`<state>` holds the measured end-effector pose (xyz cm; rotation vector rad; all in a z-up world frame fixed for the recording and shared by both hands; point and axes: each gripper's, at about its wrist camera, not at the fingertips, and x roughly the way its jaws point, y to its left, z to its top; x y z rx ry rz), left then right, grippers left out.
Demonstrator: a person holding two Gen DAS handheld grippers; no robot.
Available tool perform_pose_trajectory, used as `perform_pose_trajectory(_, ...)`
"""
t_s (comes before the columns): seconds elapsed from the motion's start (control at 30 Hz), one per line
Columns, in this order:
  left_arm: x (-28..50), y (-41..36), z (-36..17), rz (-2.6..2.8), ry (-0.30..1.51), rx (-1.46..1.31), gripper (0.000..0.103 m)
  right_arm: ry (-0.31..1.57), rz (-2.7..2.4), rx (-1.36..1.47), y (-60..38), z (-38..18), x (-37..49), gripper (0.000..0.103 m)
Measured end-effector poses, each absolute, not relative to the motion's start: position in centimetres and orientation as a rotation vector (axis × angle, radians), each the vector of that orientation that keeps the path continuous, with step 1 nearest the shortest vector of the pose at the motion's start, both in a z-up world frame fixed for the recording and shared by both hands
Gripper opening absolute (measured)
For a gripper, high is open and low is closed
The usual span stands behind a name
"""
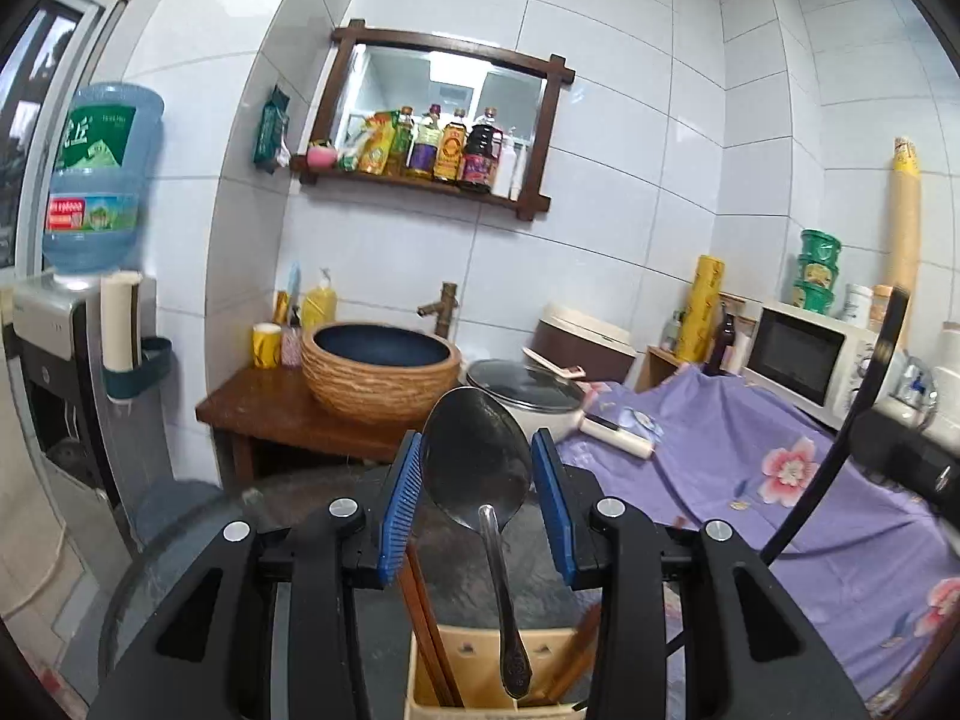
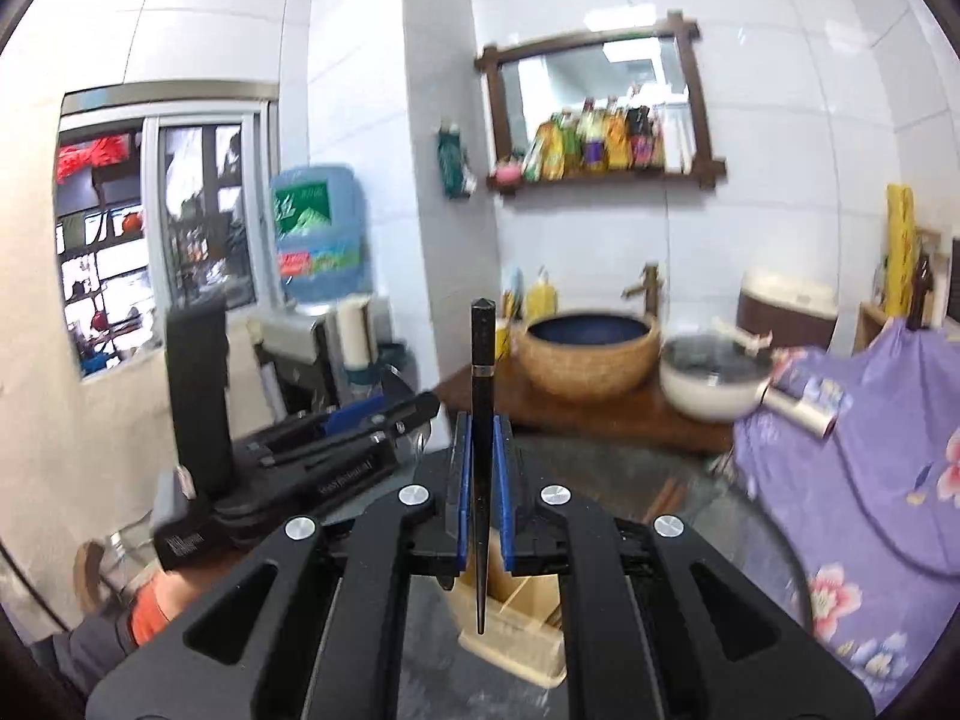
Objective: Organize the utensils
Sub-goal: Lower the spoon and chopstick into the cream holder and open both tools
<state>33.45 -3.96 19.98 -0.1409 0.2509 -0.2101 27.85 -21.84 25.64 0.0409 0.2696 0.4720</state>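
Our left gripper (image 1: pixel 474 498) clamps a metal spoon (image 1: pixel 477 474) by its bowl, handle hanging toward the beige holder (image 1: pixel 432 690), which the frame cuts off. Our right gripper (image 2: pixel 480 480) is clenched on a black chopstick (image 2: pixel 481 396), upright between the pads, its tip over the blurred holder (image 2: pixel 516 630).

Counts: two grippers, left gripper (image 1: pixel 474 480) and right gripper (image 2: pixel 478 483). One metal spoon (image 1: pixel 477 468). One black chopstick (image 2: pixel 481 450). One wooden utensil holder (image 1: pixel 480 681) with brown chopsticks (image 1: pixel 429 642) inside, maybe two, partly hidden. One basin (image 1: pixel 381 375), one faucet (image 1: pixel 444 307), one lidded pot (image 1: pixel 525 393), one microwave (image 1: pixel 810 354), one water jug (image 1: pixel 99 177), one mirror shelf (image 1: pixel 441 120).
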Motion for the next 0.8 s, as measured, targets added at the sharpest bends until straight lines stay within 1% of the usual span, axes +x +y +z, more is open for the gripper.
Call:
perform_pose_trajectory(0.07, 34.2, -4.6, 19.0, -0.196, 0.252, -0.109, 0.036, 0.241, 0.439, 0.035, -21.8, 26.3, 28.9, 0.008)
perform_pose_trajectory(0.17, 35.1, -5.3, 16.2, -0.187, 0.269, -0.071, 0.036, 0.228, 0.384, 0.029, -21.7, 25.4, 30.8, 0.008)
perform_pose_trajectory(0.3, 35.3, -5.7, 12.4, -0.205, 0.331, -0.07, 0.036, 0.288, 0.36, 0.039, -21.4, 21.5, 33.2, 0.008)
perform_pose_trajectory(0.4, 35.2, -5.5, 10.7, -0.217, 0.362, -0.072, 0.036, 0.337, 0.355, 0.034, -21.1, 18.4, 34.0, 0.008)
perform_pose_trajectory(0.6, 35.0, -5.4, 8.8, -0.237, 0.405, -0.044, 0.037, 0.412, 0.362, 0.02, -20.3, 14.1, 34.3, 0.008)
perform_pose_trajectory(0.8, 34.9, -5.9, 7.4, -0.246, 0.43, 0.004, 0.037, 0.427, 0.353, 0.006, -20.2, 12.5, 34.4, 0.008)
